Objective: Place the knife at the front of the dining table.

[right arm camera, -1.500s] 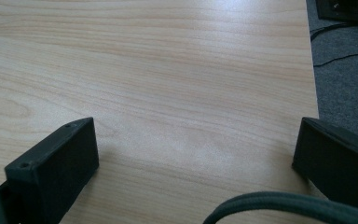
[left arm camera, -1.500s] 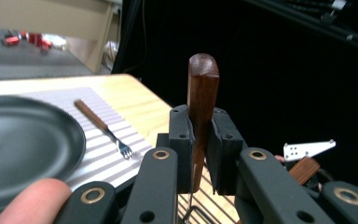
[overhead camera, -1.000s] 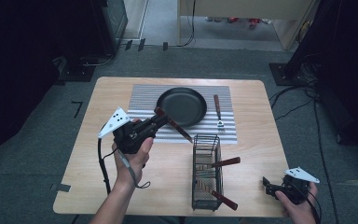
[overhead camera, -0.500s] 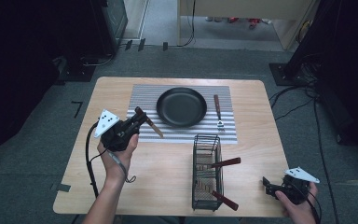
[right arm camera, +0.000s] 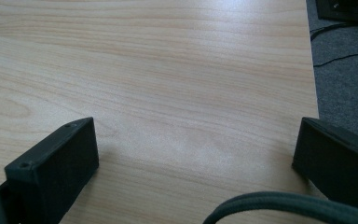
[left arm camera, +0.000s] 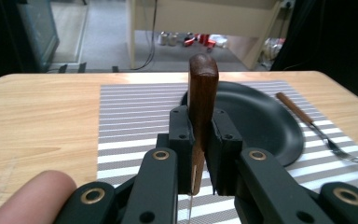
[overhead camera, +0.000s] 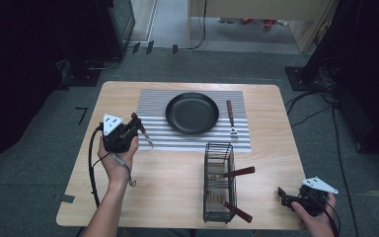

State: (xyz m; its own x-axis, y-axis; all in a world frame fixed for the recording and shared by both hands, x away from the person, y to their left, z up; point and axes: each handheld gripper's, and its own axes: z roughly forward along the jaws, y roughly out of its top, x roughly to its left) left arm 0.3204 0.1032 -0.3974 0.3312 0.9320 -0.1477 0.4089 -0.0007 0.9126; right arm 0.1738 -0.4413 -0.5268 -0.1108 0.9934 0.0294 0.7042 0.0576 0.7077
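Knife [overhead camera: 142, 130]: held in left gripper [overhead camera: 128, 132], over the mat's [overhead camera: 153, 106] left edge, left of the pan [overhead camera: 192, 113].

High view: left hand [overhead camera: 116, 160] raised over the counter [overhead camera: 177, 195], forearm coming up from the bottom edge, gripper angled toward the pan. Knife's wooden handle sticks up past the gripper; blade slants down toward the mat. Fork [overhead camera: 231, 118] lies on the mat just right of the pan. Wire basket [overhead camera: 218, 181] sits below the pan, two wood-handled utensils poking out its right side. Right gripper [overhead camera: 296, 198] low at the counter corner, far right of the pan, right hand [overhead camera: 315, 217] under it.

Left gripper view: jaws clenched on the knife handle [left arm camera: 202, 93], handle upright between them, thin blade edge dropping below. Pan [left arm camera: 256, 119] ahead, fork [left arm camera: 312, 128] right of it. A fingertip shows at bottom left.

Right gripper view: jaws spread wide, released, nothing between them, bare counter [right arm camera: 177, 84] beneath.

Likely step, judged: set the knife on the mat left of the pan, mirroring the fork. To do well: level the blade, align parallel to the fork, lower till flat, then release. Keep the tip off the pan rim.
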